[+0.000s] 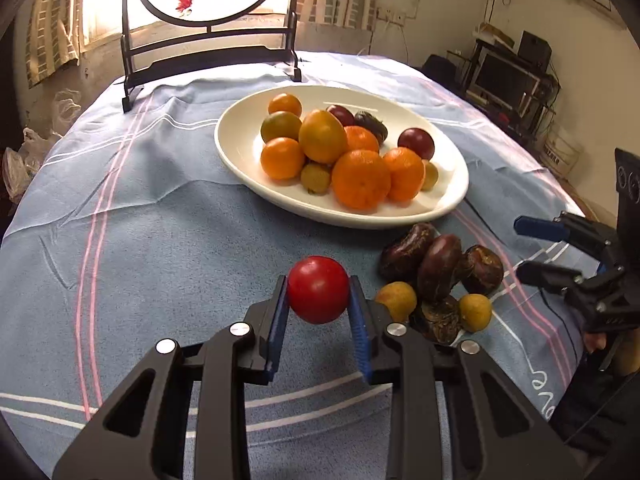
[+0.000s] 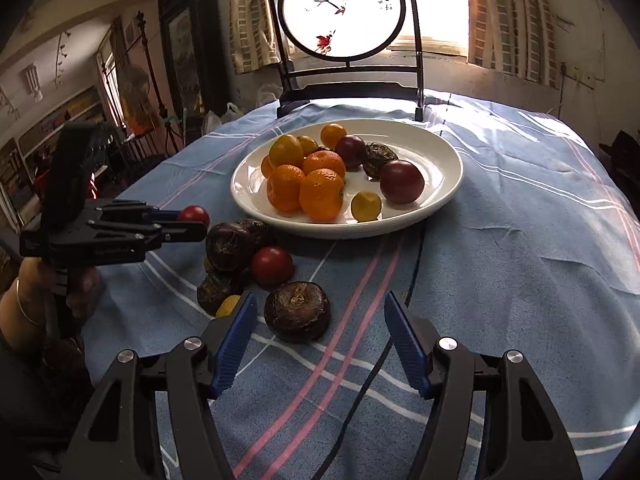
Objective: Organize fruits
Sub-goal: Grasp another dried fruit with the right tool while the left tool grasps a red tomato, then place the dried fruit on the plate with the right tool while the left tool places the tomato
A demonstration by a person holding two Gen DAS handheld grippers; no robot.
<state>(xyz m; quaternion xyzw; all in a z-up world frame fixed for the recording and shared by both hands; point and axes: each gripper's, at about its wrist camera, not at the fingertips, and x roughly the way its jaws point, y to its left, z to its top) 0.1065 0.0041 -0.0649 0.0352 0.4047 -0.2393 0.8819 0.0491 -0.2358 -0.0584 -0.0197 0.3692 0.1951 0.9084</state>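
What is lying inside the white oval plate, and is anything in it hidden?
The white oval plate holds a pile of orange mandarins, small yellow-green fruits and dark purple round fruits. Whatever lies beneath or behind the pile is covered.

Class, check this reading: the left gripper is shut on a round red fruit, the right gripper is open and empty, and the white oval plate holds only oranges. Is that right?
One error: the white oval plate also holds dark purple round fruits and small yellow fruits, as the right wrist view shows. The rest stands.
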